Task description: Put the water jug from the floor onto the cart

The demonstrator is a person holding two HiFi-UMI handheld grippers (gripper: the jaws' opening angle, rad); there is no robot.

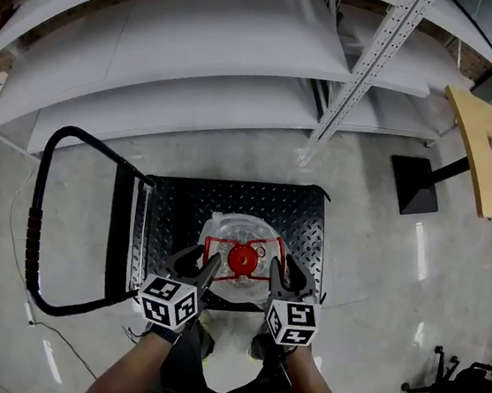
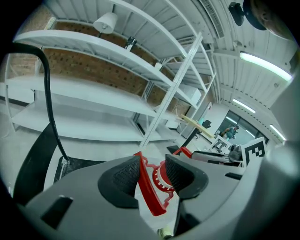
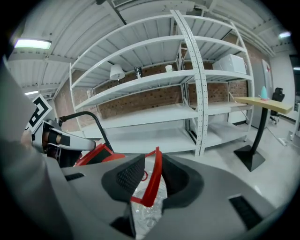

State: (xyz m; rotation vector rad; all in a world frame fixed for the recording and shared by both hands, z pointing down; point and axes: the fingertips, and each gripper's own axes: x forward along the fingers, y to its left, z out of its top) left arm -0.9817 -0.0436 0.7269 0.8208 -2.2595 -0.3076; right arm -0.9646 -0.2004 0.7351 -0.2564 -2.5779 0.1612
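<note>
Clear water jug (image 1: 233, 232) is already on the cart (image 1: 306, 216) at its near edge; my left hand-held gripper (image 1: 205, 264) and right hand-held gripper (image 1: 283, 274) hang released round its handle (image 2: 149, 187).

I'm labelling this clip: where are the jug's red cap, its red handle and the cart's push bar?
red cap (image 1: 241, 258), head view, top centre
red handle (image 2: 149, 190), left gripper view, mid strap
push bar (image 1: 37, 192), head view, left tube
</note>
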